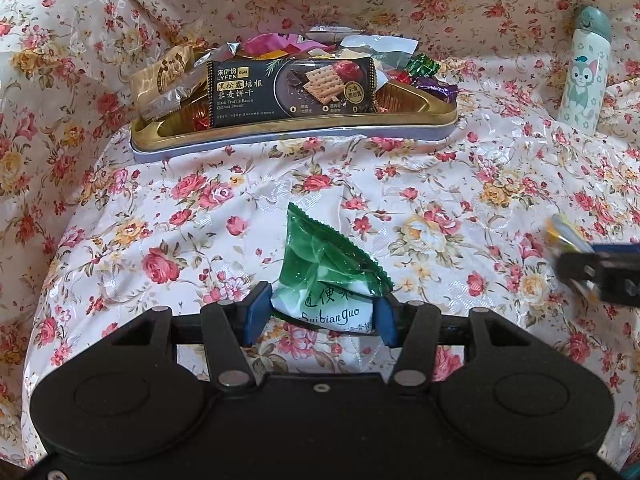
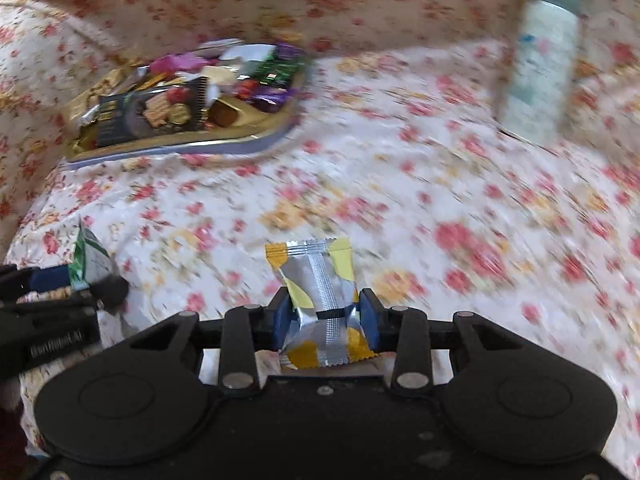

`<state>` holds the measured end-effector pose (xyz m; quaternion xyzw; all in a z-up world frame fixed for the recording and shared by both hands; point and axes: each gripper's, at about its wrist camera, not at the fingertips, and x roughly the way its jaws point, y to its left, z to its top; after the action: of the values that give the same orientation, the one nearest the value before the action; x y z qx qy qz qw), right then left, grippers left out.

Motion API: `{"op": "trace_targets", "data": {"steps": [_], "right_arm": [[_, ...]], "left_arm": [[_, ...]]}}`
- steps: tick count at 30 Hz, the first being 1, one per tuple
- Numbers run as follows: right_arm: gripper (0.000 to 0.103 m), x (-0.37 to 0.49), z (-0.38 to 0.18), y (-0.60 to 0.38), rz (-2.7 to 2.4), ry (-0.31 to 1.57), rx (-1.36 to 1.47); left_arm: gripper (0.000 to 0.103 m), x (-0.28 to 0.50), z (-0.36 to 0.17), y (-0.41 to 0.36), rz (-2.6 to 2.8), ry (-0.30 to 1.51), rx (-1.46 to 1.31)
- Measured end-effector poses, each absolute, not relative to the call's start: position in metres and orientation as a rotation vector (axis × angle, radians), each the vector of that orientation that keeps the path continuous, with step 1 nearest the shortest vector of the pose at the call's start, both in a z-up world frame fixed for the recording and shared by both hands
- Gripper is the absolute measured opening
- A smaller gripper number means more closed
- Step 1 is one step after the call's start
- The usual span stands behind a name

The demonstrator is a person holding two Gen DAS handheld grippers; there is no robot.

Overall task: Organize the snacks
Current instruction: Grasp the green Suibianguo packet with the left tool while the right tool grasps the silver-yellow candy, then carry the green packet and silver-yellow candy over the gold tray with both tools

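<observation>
The left gripper (image 1: 320,312) was clamped on a green-and-white snack packet (image 1: 326,270) just above the floral cloth (image 1: 160,220). The right gripper (image 2: 325,320) pinched a silver-and-yellow snack packet (image 2: 320,288) between its blue pads. Farther off, the gold tray (image 1: 296,130) was heaped with snacks, a black biscuit pack (image 1: 290,84) leaning at its front. A white bottle (image 1: 586,72) stood at far right.

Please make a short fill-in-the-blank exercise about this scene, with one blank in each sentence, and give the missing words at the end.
1. The left tool holds a white and ____ packet.
2. The right tool holds a silver and ____ packet.
3. The tray full of snacks is ____ in colour.
4. The bottle with a cartoon cat stands ____ the tray.

Missing words: green; yellow; gold; outside
</observation>
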<state>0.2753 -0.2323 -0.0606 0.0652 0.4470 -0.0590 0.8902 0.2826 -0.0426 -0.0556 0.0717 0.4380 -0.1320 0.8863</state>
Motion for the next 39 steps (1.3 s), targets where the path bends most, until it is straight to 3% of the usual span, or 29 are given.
{"op": "trace_targets", "data": {"steps": [23, 39], "right_arm": [[0.039, 0.195, -0.046, -0.238, -0.136, 0.859, 0.317], [0.039, 0.143, -0.02, -0.227, -0.111, 0.791, 0.311]], "left_arm": [[0.055, 0.279, -0.045, -0.04, -0.247, 0.958, 0.103], [0.055, 0.213, -0.004, -0.043, -0.26, 0.938, 0.111]]}}
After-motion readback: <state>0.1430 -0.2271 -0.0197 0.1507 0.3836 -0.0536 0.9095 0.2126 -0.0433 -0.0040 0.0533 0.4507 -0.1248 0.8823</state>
